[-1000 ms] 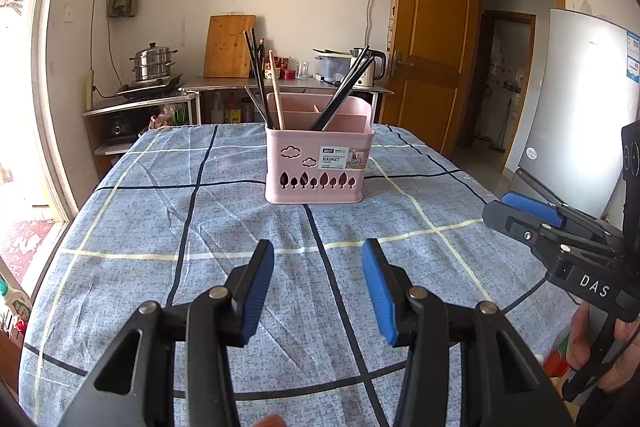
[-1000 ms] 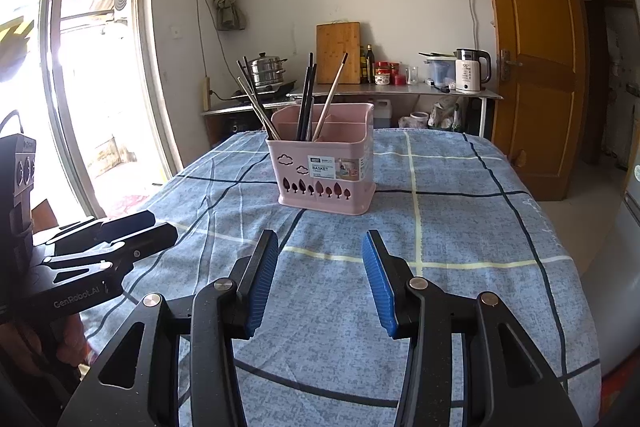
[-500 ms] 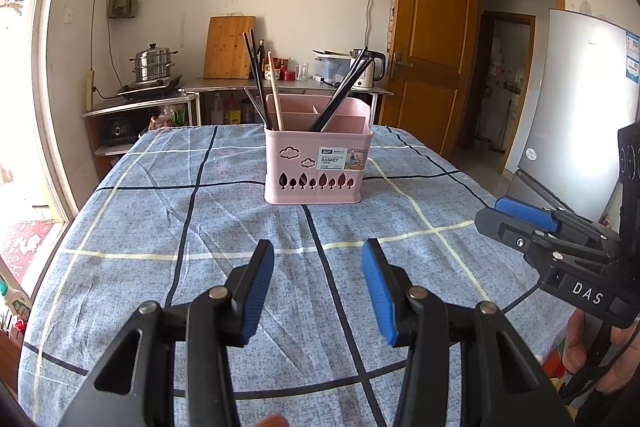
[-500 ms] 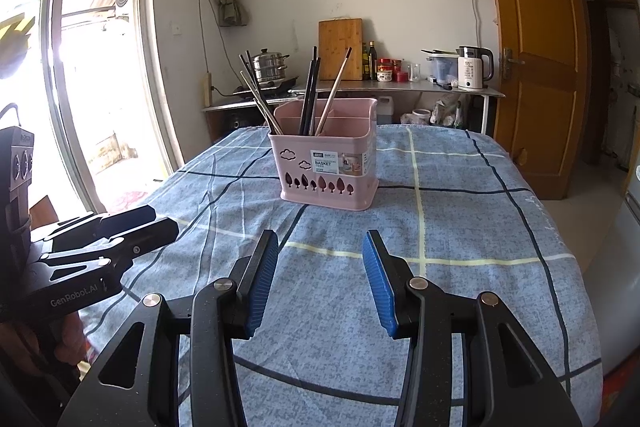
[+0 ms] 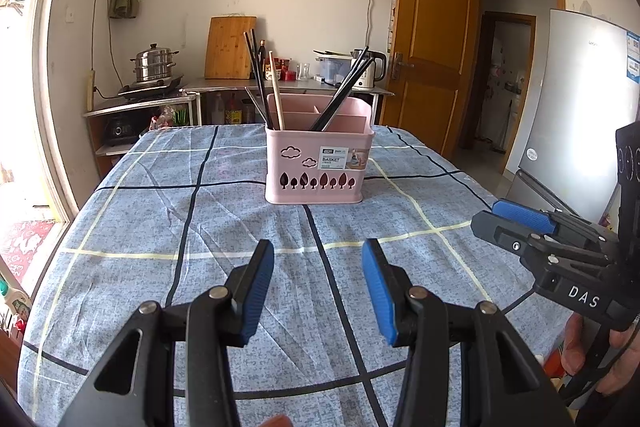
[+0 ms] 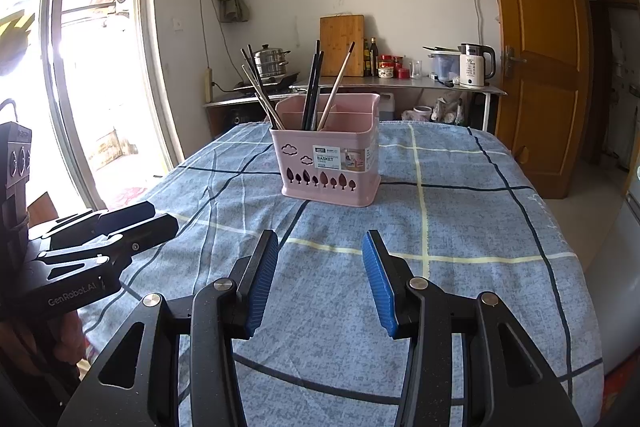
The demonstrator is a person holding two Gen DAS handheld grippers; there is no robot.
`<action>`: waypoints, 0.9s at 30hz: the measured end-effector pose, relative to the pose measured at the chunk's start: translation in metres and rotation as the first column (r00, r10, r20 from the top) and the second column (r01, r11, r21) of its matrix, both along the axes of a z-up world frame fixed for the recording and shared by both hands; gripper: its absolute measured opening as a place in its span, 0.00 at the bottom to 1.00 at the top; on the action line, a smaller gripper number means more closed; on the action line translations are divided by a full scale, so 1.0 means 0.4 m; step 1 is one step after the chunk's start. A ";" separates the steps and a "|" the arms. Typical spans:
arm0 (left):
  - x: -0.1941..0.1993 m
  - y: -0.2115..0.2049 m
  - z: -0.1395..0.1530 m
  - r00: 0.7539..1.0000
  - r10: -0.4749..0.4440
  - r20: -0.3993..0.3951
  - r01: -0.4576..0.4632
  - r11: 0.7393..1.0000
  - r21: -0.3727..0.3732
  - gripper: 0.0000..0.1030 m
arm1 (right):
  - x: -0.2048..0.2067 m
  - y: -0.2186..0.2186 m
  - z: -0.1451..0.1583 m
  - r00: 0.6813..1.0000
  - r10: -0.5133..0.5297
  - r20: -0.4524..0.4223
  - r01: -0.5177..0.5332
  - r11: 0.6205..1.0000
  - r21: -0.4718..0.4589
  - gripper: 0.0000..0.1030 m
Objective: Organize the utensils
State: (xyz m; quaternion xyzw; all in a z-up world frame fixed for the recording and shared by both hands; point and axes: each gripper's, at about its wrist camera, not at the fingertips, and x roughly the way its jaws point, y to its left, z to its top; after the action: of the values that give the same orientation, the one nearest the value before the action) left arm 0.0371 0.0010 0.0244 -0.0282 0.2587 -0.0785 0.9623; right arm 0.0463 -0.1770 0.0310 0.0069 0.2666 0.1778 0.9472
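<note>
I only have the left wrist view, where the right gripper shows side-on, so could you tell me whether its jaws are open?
Observer: Yes. The right gripper is open, with nothing between its pads and only the cloth beyond them.
Operator: Thank you. What is on the basket's right end?
Observer: The label on the front of the basket wraps round the corner onto that end.
Operator: And how do the chopsticks at its left end stand?
Observer: A bundle of chopsticks leans out to the left over that corner, apart from the more upright ones beside it.
</note>
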 end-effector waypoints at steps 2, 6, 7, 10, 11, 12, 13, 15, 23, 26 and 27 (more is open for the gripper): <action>0.000 0.000 0.000 1.000 0.000 -0.001 0.000 1.000 -0.001 0.46 | 0.000 0.000 0.000 1.000 0.000 0.000 0.000 1.000 0.000 0.44; -0.002 -0.003 0.000 1.000 -0.001 -0.001 0.001 1.000 -0.001 0.46 | 0.001 0.000 -0.001 1.000 0.000 -0.002 0.000 1.000 -0.001 0.44; -0.002 -0.003 0.000 1.000 -0.002 -0.001 0.002 1.000 -0.001 0.46 | 0.000 0.000 0.000 1.000 -0.001 -0.002 0.001 1.000 0.000 0.44; -0.002 -0.006 0.001 1.000 -0.003 0.001 0.003 1.000 0.002 0.47 | 0.002 0.001 -0.001 1.000 -0.001 -0.002 0.001 1.000 0.000 0.44; -0.003 -0.007 0.001 1.000 -0.003 0.002 0.003 1.000 0.003 0.47 | 0.002 0.001 -0.001 1.000 -0.001 -0.002 0.001 1.000 -0.001 0.44; -0.003 -0.007 0.001 1.000 -0.004 0.002 0.004 1.000 0.004 0.46 | 0.002 0.000 -0.001 1.000 -0.001 -0.001 0.001 1.000 0.000 0.44; -0.003 -0.008 0.001 1.000 -0.003 0.003 0.003 1.000 0.005 0.46 | 0.001 0.000 0.000 1.000 0.000 -0.002 0.000 1.000 0.000 0.44; -0.003 -0.007 0.001 1.000 -0.003 0.003 0.003 1.000 0.004 0.46 | 0.002 0.001 -0.001 1.000 0.000 -0.002 0.000 1.000 0.000 0.44; -0.007 -0.012 0.002 1.000 -0.003 0.010 0.002 1.000 0.013 0.47 | 0.003 0.002 -0.004 1.000 0.000 -0.004 0.000 1.000 -0.001 0.44; -0.007 -0.013 0.002 1.000 0.000 0.012 0.000 1.000 0.014 0.46 | 0.006 0.001 -0.005 1.000 0.000 -0.005 0.000 1.000 -0.001 0.44; -0.007 -0.013 0.002 1.000 0.001 0.012 -0.001 1.000 0.013 0.47 | 0.005 0.001 -0.004 1.000 0.000 -0.005 0.000 1.000 -0.001 0.44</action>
State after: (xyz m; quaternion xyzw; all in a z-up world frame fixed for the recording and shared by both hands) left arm 0.0343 -0.0041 0.0254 -0.0214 0.2537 -0.0765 0.9640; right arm 0.0484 -0.1765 0.0294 0.0070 0.2689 0.1778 0.9466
